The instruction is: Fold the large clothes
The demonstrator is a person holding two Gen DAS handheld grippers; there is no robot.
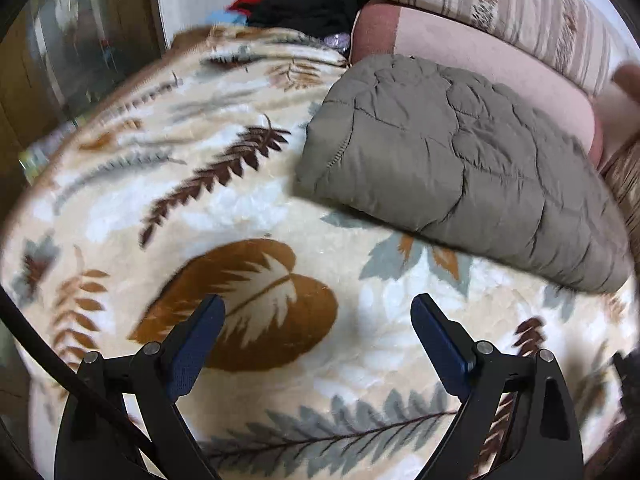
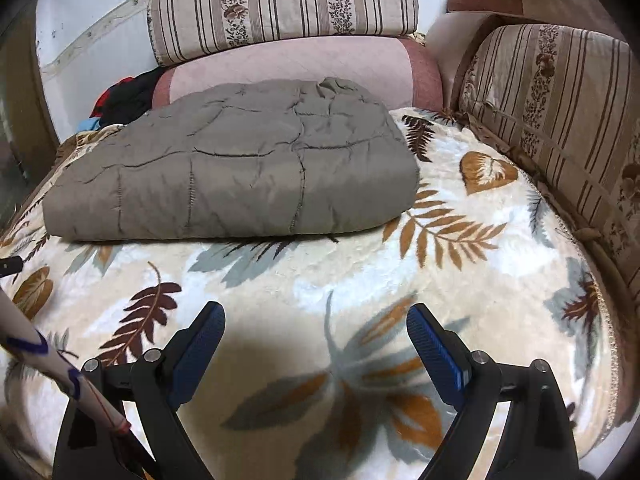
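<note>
The grey quilted jacket [image 2: 232, 168] lies folded into a thick rectangle toward the back edge of the leaf-print blanket [image 2: 360, 280], close to the pink bolster [image 2: 288, 68]. Both the left gripper [image 1: 318, 332] and the right gripper [image 2: 316, 340] hover over bare blanket, fingers spread wide and holding nothing. The jacket looks puffy, soft and light, with a slick shell, so it would likely slump unless pinched deep at the rounded front fold or its corners. The left view is blurred, so its seams are uncertain.

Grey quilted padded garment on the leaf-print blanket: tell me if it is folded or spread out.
Folded. The grey quilted padded garment lies as a thick compact rectangle with a rounded doubled front edge; no sleeves show.
</note>
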